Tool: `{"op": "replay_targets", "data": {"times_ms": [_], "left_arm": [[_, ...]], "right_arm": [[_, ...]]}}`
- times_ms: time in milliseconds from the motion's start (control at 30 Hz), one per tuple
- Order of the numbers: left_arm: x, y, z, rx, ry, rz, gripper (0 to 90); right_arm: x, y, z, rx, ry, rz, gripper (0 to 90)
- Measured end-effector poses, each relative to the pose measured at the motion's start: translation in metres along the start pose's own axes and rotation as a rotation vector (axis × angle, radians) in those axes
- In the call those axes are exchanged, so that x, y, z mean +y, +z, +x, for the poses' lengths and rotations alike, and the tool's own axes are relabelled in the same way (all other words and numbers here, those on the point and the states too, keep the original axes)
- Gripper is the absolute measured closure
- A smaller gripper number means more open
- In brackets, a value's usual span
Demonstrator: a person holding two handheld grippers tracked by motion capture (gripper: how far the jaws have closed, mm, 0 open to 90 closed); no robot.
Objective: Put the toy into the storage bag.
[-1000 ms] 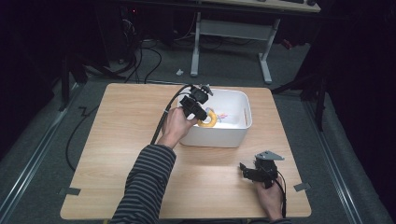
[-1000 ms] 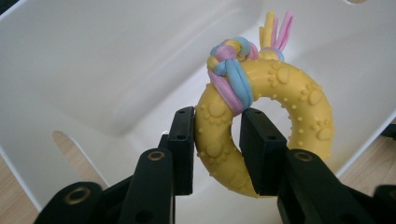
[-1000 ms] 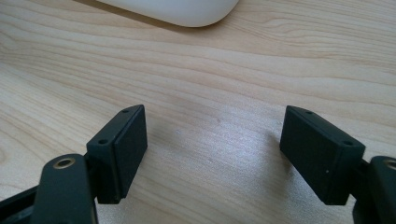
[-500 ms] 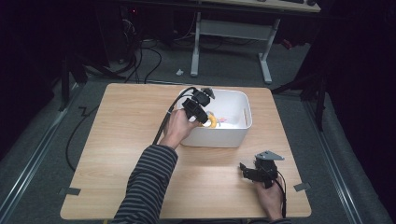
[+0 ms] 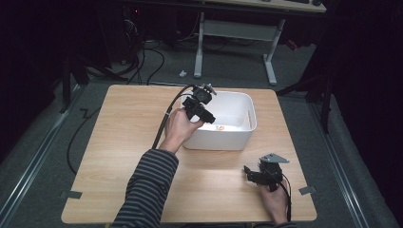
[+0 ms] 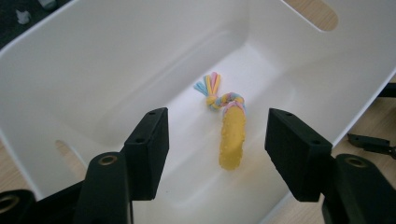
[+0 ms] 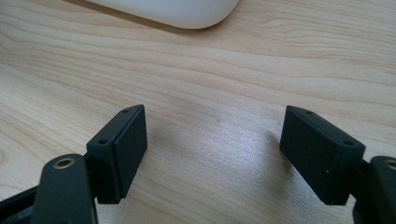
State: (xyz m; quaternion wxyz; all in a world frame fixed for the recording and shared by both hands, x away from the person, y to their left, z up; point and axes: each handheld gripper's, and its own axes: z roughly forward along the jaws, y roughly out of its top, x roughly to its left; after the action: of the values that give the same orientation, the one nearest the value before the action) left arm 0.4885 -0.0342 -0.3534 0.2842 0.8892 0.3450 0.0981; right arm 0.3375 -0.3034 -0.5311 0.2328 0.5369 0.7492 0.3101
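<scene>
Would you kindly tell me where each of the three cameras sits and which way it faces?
High view: above the person's side, looking forward and down on the light wooden table; a striped sleeve, both hands and both grippers show.
Left gripper view: rides the left gripper, looking down into the white plastic bin at a yellow toy with a pastel braided rope; open black jaws show.
Right gripper view: rides the right gripper, facing bare tabletop; open jaws show.
Shared: both gripper views catch the bin.

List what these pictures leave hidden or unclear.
- Toy: too small in the high view to identify, partly behind the left gripper.
- Bin: corners cut off by the left gripper view's edges.
- Right hand: cut by the bottom edge, high view.
</scene>
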Motion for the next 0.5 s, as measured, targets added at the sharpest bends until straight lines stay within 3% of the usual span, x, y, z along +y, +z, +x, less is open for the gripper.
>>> {"op": "replay_targets", "data": {"times_ms": [167,500], "left_arm": [[-0.008,-0.025,0.005,0.004,-0.019,-0.074,40.0],[-0.034,-0.052,0.016,0.028,-0.052,-0.146,39.1]], "right_arm": [[0.0,0.0,0.0,0.0,-0.003,0.0,23.2],[0.0,0.0,0.0,-0.002,-0.001,0.0,23.2]]}}
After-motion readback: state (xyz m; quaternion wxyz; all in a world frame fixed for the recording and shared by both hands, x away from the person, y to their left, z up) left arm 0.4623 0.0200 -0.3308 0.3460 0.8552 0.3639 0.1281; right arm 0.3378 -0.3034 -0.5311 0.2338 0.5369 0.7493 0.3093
